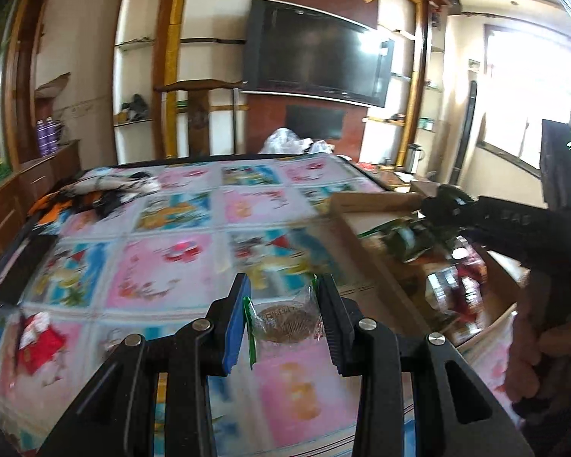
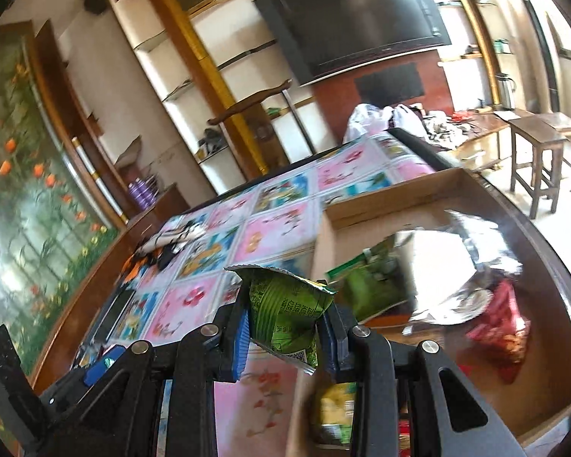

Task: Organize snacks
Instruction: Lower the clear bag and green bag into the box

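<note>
My left gripper (image 1: pixel 283 314) was clenched on a clear-wrapped round biscuit (image 1: pixel 285 321), pinched between its pads above the near edge of the floral tablecloth (image 1: pixel 179 266). My right gripper (image 2: pixel 285 331) grasped a crumpled green snack packet (image 2: pixel 285 312), held upright just beside the left wall of the cardboard box (image 2: pixel 392 198). That box sat at the table's right edge and held more packets, including a red snack bag (image 2: pixel 502 335).
</note>
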The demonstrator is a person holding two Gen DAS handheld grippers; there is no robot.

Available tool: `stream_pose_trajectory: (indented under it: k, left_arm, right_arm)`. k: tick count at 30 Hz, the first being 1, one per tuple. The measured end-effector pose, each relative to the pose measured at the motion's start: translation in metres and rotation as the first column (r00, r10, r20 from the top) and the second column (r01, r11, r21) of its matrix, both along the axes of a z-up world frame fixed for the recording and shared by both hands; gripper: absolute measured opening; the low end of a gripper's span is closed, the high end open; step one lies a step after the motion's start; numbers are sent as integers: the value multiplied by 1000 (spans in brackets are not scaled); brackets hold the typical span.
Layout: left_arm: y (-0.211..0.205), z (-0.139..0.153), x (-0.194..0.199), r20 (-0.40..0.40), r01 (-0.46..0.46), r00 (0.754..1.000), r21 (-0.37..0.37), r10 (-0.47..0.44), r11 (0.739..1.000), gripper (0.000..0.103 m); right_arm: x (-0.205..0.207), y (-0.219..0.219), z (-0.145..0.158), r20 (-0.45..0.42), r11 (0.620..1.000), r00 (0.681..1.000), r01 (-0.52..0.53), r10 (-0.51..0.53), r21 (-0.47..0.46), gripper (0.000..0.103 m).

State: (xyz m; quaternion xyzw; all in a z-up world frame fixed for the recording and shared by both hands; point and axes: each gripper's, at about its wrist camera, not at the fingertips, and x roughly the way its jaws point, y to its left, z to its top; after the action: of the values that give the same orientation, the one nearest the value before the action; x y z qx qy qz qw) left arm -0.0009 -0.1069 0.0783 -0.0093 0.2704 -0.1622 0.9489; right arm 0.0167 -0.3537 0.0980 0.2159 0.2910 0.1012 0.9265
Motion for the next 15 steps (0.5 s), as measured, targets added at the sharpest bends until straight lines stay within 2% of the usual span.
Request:
stream_pose_trajectory:
  k: [7, 15]
  left_arm:
    - [-42, 8, 3, -8, 110, 994, -47, -111, 993, 35]
    - [-96, 8, 3, -21, 204, 978, -44, -205, 978, 35]
  right_arm:
    - [-7, -40, 2, 8, 996, 997, 81, -81, 33, 33]
    - [-18, -76, 2, 4, 987, 988, 153, -154, 56, 33]
